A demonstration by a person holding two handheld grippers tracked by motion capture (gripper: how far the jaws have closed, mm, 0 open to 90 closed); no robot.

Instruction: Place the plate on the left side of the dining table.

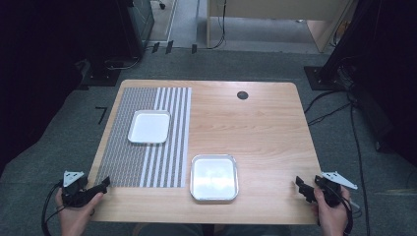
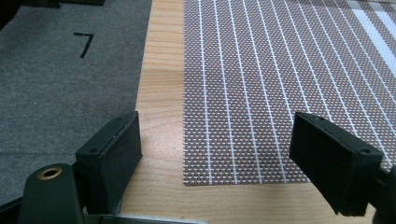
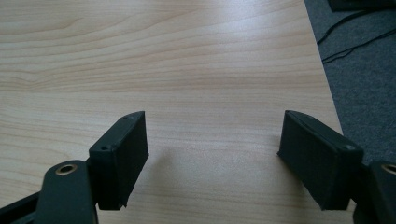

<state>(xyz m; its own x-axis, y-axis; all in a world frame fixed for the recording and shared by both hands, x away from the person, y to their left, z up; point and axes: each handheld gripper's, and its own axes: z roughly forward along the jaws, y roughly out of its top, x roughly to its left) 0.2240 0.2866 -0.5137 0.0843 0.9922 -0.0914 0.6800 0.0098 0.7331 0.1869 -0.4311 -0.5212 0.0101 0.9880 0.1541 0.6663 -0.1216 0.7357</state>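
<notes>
No work begun: left gripper [image 1: 104,184] and right gripper [image 1: 298,182] both spread and empty, flanking the untouched steel tray [image 1: 214,177].

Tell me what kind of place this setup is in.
Probably a lab or office set up for recording: a wooden table on grey carpet, loose cables across the floor, dark equipment stands around, and a hand-held gripper in each hand.

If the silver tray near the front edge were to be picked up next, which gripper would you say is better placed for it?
Probably the right gripper. Both grippers are open, but the silver tray lies right of the table's middle, with bare wood between them. The left gripper sits at the striped mat's far corner.
</notes>
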